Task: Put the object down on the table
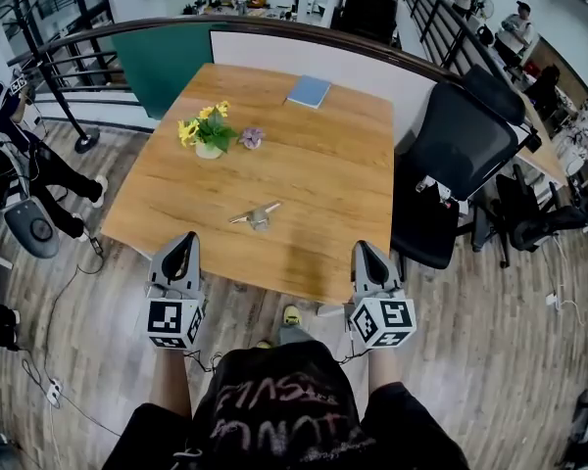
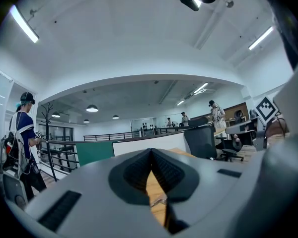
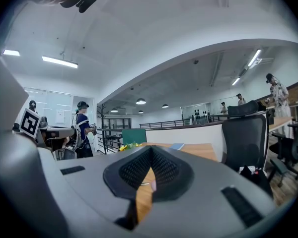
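A small bunch of keys (image 1: 256, 215) lies flat on the wooden table (image 1: 333, 204), near its middle and apart from both grippers. My left gripper (image 1: 183, 248) hovers at the table's near left edge, shut with nothing between its pads. The keys (image 2: 159, 201) show through the gap under its closed tips in the left gripper view. At the near right edge my right gripper (image 1: 365, 255) is shut too and holds nothing. In each gripper view the dark pads (image 2: 165, 170) (image 3: 164, 168) meet at the tip.
A pot of yellow flowers (image 1: 207, 130) and a small purple object (image 1: 251, 138) stand at the back left of the table, and a blue notebook (image 1: 309, 91) lies at the far edge. A black office chair (image 1: 453, 164) stands to the right. People stand around the room.
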`<state>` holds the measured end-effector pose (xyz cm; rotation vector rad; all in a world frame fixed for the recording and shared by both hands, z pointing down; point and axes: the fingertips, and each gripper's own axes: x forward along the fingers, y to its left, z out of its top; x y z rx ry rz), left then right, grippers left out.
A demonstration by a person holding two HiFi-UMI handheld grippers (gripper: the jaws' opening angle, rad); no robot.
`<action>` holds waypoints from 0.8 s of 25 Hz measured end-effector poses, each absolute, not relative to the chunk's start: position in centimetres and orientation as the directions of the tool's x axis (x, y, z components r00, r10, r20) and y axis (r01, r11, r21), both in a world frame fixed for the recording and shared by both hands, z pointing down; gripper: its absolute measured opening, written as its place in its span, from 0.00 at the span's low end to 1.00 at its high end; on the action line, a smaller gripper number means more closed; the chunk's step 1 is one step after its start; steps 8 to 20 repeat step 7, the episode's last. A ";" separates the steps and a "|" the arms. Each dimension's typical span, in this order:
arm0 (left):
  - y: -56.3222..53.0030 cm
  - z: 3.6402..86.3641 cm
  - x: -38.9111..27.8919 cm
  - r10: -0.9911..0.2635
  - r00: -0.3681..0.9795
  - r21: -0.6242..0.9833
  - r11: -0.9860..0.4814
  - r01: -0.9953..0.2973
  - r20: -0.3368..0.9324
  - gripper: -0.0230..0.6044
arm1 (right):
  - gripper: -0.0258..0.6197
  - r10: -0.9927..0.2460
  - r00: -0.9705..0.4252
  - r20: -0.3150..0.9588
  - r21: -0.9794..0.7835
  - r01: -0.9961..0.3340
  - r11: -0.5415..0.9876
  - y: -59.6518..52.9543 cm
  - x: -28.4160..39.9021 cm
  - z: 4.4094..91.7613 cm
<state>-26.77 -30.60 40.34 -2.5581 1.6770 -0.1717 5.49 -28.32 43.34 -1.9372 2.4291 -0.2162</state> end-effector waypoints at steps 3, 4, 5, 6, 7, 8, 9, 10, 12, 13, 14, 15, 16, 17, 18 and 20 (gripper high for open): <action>-30.6 40.4 -26.9 -0.919 0.392 -0.133 -0.395 -0.909 0.049 0.06 | 0.04 -0.973 -0.223 0.065 -0.125 -0.969 0.214 -28.4 5.6 43.3; -30.6 40.5 -26.9 -0.919 0.391 -0.140 -0.394 -0.908 0.051 0.06 | 0.04 -0.973 -0.221 0.066 -0.127 -0.969 0.212 -28.4 5.6 43.3; -30.6 40.5 -26.9 -0.919 0.390 -0.147 -0.393 -0.908 0.052 0.06 | 0.05 -0.973 -0.220 0.067 -0.128 -0.969 0.210 -28.4 5.6 43.4; -30.5 40.6 -26.9 -0.919 0.390 -0.153 -0.393 -0.907 0.055 0.06 | 0.05 -0.973 -0.219 0.067 -0.128 -0.969 0.209 -28.4 5.6 43.4; -30.5 40.7 -26.9 -0.919 0.389 -0.158 -0.393 -0.906 0.057 0.06 | 0.04 -0.974 -0.218 0.068 -0.128 -0.970 0.209 -28.3 5.6 43.4; -30.5 40.7 -26.9 -0.919 0.389 -0.158 -0.393 -0.906 0.057 0.06 | 0.04 -0.974 -0.218 0.068 -0.128 -0.970 0.209 -28.3 5.6 43.4; -30.5 40.7 -26.9 -0.919 0.389 -0.158 -0.393 -0.906 0.057 0.06 | 0.04 -0.974 -0.218 0.068 -0.128 -0.970 0.209 -28.3 5.6 43.4; -30.5 40.7 -26.9 -0.919 0.389 -0.158 -0.393 -0.906 0.057 0.06 | 0.04 -0.974 -0.218 0.068 -0.128 -0.970 0.209 -28.3 5.6 43.4; -30.5 40.7 -26.9 -0.919 0.389 -0.158 -0.393 -0.906 0.057 0.06 | 0.04 -0.974 -0.218 0.068 -0.128 -0.970 0.209 -28.3 5.6 43.4; -30.5 40.7 -26.9 -0.919 0.389 -0.158 -0.393 -0.906 0.057 0.06 | 0.04 -0.974 -0.218 0.068 -0.128 -0.970 0.209 -28.3 5.6 43.4; -30.5 40.7 -26.9 -0.919 0.389 -0.158 -0.393 -0.906 0.057 0.06 | 0.04 -0.974 -0.218 0.068 -0.128 -0.970 0.209 -28.3 5.6 43.4; -30.5 40.7 -26.9 -0.919 0.389 -0.158 -0.393 -0.906 0.057 0.06 | 0.04 -0.974 -0.218 0.068 -0.128 -0.970 0.209 -28.3 5.6 43.4; -30.5 40.7 -26.9 -0.919 0.389 -0.158 -0.393 -0.906 0.057 0.06 | 0.04 -0.974 -0.218 0.068 -0.128 -0.970 0.209 -28.3 5.6 43.4; -30.5 40.7 -26.9 -0.919 0.389 -0.158 -0.393 -0.906 0.057 0.06 | 0.04 -0.974 -0.218 0.068 -0.128 -0.970 0.209 -28.3 5.6 43.4; -30.5 40.7 -26.9 -0.919 0.389 -0.158 -0.393 -0.906 0.057 0.06 | 0.04 -0.974 -0.218 0.068 -0.128 -0.970 0.209 -28.3 5.6 43.4; -30.5 40.7 -26.9 -0.919 0.389 -0.158 -0.393 -0.906 0.057 0.06 | 0.04 -0.974 -0.218 0.068 -0.128 -0.970 0.209 -28.3 5.6 43.4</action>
